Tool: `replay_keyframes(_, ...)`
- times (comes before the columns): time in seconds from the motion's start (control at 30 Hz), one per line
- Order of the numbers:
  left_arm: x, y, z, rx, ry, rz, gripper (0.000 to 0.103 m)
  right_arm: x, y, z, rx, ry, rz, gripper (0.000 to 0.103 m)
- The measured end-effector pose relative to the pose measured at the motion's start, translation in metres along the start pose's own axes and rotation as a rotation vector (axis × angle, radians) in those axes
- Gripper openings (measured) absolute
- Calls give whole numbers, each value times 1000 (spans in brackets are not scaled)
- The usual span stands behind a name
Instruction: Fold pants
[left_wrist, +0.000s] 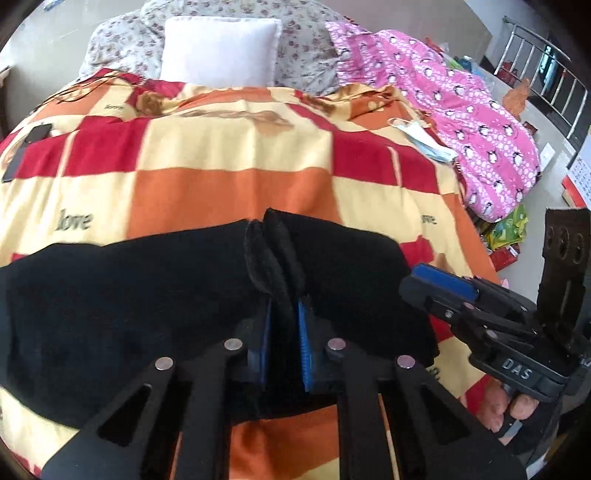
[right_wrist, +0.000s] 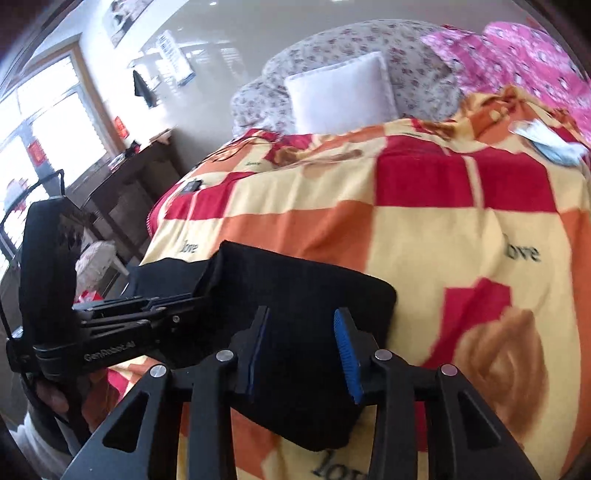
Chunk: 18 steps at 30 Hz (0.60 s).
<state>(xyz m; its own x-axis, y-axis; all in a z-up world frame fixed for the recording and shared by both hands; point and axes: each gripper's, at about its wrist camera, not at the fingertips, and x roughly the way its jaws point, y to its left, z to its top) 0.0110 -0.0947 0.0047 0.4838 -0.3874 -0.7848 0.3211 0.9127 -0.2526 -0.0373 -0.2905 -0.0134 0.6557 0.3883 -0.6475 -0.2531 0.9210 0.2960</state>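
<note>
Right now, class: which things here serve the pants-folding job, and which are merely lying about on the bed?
Job: black pants; left claw, shut on them; right claw, open.

Lying about: white pillow; face mask; pink penguin garment; dark phone.

Each camera sits close above the bed, looking along its own fingers toward the far white pillow (left_wrist: 219, 51). Both see the black pants (left_wrist: 129, 295) and checked blanket (right_wrist: 443, 229).
</note>
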Motion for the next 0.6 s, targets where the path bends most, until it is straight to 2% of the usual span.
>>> replay_keyframes(0.13,14,10,-13,-18,28,63,11,38,10,-4,-27,75,-10,37)
replay_keyframes(0.23,22,15,-15,-43,23,76,16,51,16,-7,-55,75,-33,37)
replay_keyframes(0.37,18,12,-12,-28,-5,120,25,42,22,-4,-73,86,-48,37)
replay_keyframes(0.5,7,14,-14,-30,-43,158,47,20,24,-8,-84,67,-53,40)
replay_keyframes(0.6,1,16,-16,-39,-60,162,52,10,26,-16,-96,76,-62,40)
